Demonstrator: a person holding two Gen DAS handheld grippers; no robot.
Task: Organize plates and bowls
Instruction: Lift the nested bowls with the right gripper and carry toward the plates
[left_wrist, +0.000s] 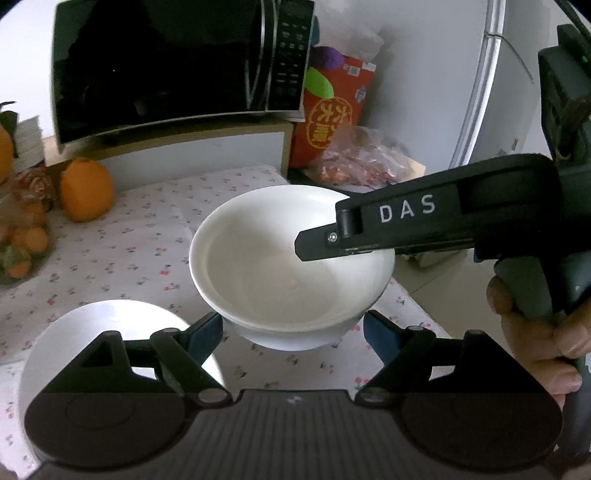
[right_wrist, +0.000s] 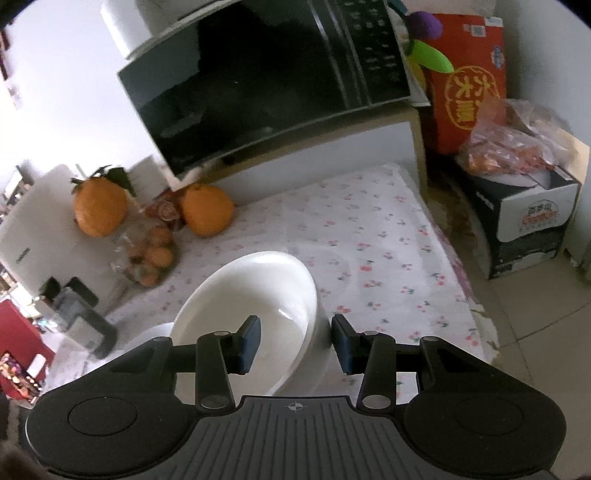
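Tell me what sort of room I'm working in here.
Most likely a home kitchen or dining corner: a black microwave on a low cabinet, a table under a floral tablecloth with oranges, and a white bowl being handled.

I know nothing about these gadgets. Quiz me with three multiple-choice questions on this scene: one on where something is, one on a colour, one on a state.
1. Where is the microwave?
A. On the floor.
B. On a stand behind the flowered tablecloth.
C. Hanging from the ceiling.

2. What colour is the bowl?
A. White.
B. Blue.
C. Red.

3. What is the right gripper doing?
A. Wide open, holding nothing.
B. Shut on an orange.
C. Shut on the bowl's wall.

Answers:
1 B: it sits raised at the cloth's far edge.
2 A: it is plain white inside and out.
3 C: one pad is inside the bowl, the other outside.
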